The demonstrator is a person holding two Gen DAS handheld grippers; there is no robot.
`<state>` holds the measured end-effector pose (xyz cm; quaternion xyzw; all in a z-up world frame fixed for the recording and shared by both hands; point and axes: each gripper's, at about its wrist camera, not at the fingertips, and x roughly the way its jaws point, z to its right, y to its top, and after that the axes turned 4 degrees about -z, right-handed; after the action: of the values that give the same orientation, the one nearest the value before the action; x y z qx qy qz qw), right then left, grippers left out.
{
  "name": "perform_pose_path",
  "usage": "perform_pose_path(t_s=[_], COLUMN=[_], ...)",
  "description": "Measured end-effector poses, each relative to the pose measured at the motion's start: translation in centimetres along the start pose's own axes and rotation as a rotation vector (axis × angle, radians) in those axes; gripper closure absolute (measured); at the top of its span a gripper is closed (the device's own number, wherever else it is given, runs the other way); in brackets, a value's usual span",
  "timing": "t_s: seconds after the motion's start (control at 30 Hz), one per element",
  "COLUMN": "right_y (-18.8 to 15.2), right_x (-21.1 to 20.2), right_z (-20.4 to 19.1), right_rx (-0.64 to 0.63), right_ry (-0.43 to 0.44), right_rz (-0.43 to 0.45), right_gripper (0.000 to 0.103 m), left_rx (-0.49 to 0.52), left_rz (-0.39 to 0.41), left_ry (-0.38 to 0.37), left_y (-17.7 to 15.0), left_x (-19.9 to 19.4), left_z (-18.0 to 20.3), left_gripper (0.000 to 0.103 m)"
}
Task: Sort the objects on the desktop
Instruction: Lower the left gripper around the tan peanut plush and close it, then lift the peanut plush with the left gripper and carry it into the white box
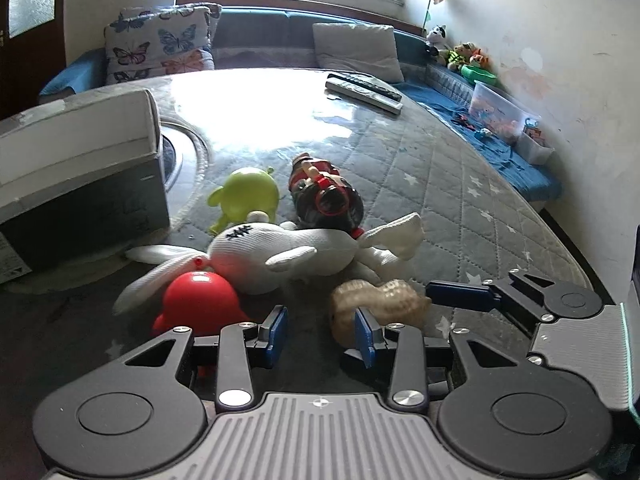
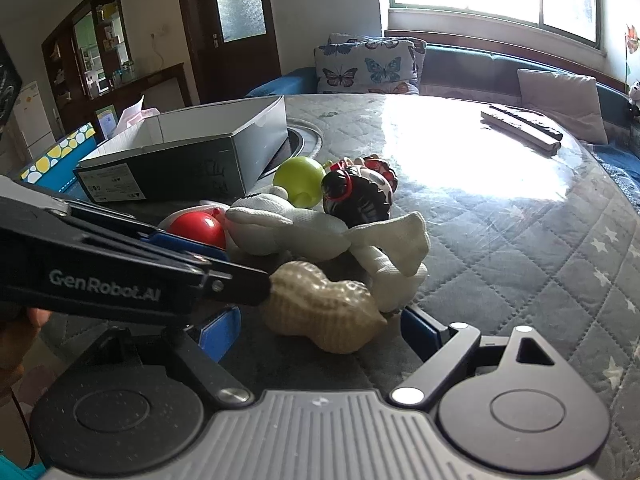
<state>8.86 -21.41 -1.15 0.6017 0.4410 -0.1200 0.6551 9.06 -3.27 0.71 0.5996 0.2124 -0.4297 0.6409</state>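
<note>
A heap of toys lies on the quilted table (image 1: 460, 200): a tan peanut toy (image 1: 380, 300), a white plush rabbit (image 1: 280, 256), a red round toy (image 1: 200, 300), a green toy (image 1: 248, 196) and a dark doll with red glasses (image 1: 328, 196). My left gripper (image 1: 320, 334) is open just short of the heap, with the peanut behind its right finger. In the right wrist view my right gripper (image 2: 320, 334) is open, and the peanut toy (image 2: 320, 308) lies between its blue fingers (image 2: 220, 332) without touching them. The left gripper's black body (image 2: 120, 276) crosses that view and reaches the peanut.
An open grey cardboard box (image 1: 80, 168) stands left of the toys, beside a round inset (image 1: 184, 152) in the table. Two remotes (image 1: 364, 90) lie at the far side. A sofa with pillows (image 1: 160, 48) and a plastic bin (image 1: 500, 112) lie beyond the table.
</note>
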Motion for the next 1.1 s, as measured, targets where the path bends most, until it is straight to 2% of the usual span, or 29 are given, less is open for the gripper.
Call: perform_pose_path(t_s=[0.67, 0.83, 0.87, 1.1], right_y=[0.4, 0.5, 0.5, 1.1], right_x=[0.6, 0.7, 0.7, 0.2], right_z=[0.4, 0.5, 0.5, -0.2], right_rx=[0.011, 0.014, 0.014, -0.012], right_ry=[0.031, 0.036, 0.037, 0.046], right_rz=[-0.008, -0.008, -0.008, 0.009], right_gripper=[0.023, 0.034, 0.034, 0.040], left_rx=[-0.023, -0.040, -0.042, -0.026], left_rz=[-0.036, -0.050, -0.051, -0.021], left_ry=[-0.140, -0.169, -0.178, -0.182], left_y=[1.0, 1.1, 1.1, 0.7], left_x=[1.3, 1.7, 1.8, 1.2], left_z=[-0.8, -1.2, -1.2, -1.5], left_gripper=[0.064, 0.066, 0.069, 0.070])
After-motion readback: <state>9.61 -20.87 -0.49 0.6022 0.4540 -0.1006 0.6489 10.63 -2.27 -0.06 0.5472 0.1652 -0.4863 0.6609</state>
